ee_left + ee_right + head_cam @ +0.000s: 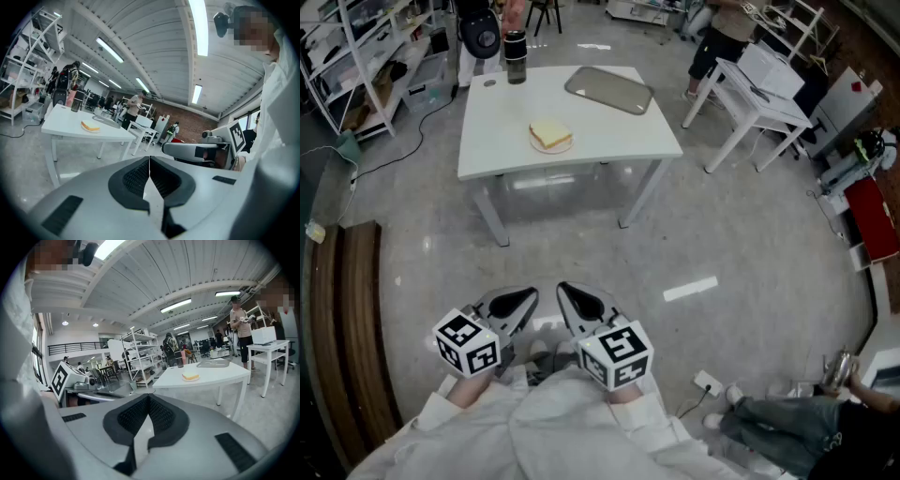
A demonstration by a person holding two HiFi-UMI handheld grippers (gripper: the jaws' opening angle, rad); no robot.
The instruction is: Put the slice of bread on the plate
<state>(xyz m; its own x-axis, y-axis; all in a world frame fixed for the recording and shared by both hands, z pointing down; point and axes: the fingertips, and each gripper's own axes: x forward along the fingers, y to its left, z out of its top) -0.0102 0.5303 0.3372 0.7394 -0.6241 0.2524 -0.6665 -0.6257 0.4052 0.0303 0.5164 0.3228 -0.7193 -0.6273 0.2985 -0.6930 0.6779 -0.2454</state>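
Head view: slice of bread is seen on plate on tabletop, left gripper and right gripper held closed, empty, well away; placing judged done, no further move needed.

On the table bread lies on plate, tray and bottle behind.
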